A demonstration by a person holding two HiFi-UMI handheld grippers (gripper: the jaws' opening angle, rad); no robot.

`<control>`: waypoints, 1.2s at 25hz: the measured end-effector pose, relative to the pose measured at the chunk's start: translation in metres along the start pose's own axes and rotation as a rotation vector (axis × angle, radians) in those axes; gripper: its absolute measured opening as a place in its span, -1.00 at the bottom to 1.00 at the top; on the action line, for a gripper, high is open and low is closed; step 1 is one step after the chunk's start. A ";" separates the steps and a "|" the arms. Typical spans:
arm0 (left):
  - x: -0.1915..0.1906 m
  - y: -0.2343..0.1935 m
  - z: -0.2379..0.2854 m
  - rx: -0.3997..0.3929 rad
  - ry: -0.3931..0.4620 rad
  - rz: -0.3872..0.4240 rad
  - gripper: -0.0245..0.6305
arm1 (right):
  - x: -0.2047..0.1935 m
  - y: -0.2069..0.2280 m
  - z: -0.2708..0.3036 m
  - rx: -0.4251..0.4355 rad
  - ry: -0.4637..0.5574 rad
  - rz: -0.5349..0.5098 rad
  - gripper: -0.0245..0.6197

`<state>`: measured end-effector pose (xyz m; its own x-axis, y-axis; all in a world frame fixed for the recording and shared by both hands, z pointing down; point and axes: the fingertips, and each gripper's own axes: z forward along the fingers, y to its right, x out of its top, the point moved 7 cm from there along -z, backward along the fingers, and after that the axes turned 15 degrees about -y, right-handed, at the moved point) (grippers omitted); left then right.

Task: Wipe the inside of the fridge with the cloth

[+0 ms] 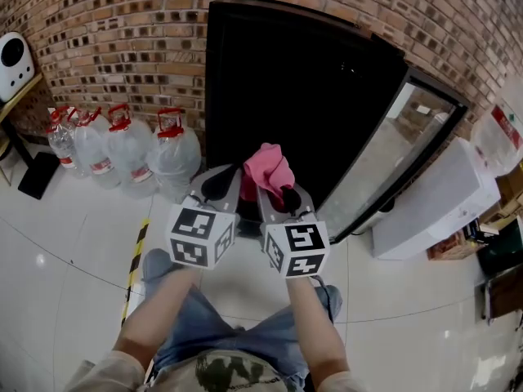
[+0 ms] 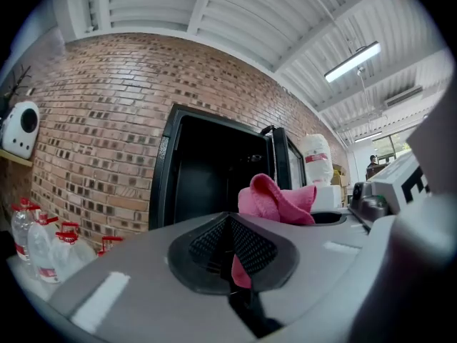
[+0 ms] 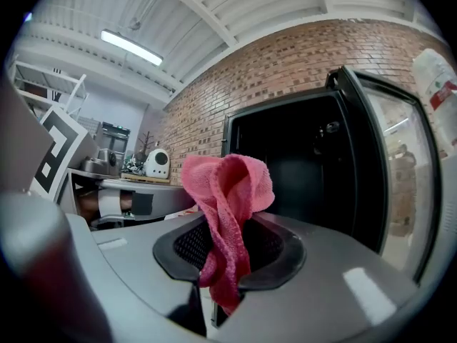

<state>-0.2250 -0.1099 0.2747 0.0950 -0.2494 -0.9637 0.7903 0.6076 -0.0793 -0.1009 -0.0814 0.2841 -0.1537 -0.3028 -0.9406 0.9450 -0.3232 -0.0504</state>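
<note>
Noted at centre frame, before open black fridge (image 1: 302,96): pink woven cloth (image 1: 270,167) clamped in right claw (image 1: 276,193), one corner apparently pinched in closed left claw (image 1: 222,183).

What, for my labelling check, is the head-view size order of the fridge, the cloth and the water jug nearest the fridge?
1. fridge
2. water jug and cloth: these look alike, and the cloth is nearer the camera, so unranked.

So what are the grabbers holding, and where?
Both hold the pink cloth: the right gripper clamps its bunched middle, and the left gripper pinches a small edge.
</note>
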 end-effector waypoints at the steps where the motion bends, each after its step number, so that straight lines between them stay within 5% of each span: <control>1: 0.003 -0.005 0.007 0.007 0.003 0.000 -0.94 | 0.003 0.004 0.008 0.001 -0.001 -0.002 -0.60; 24: 0.050 -0.067 0.129 0.061 -0.006 0.002 -0.94 | 0.066 0.073 0.135 0.039 0.047 -0.024 -0.60; 30: 0.067 -0.077 0.114 0.064 0.002 -0.031 -0.94 | 0.122 0.056 0.142 0.155 0.119 -0.040 -0.60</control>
<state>-0.2103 -0.2587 0.2455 0.0690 -0.2656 -0.9616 0.8298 0.5504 -0.0925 -0.1075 -0.2639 0.2144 -0.1460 -0.1815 -0.9725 0.8818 -0.4696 -0.0447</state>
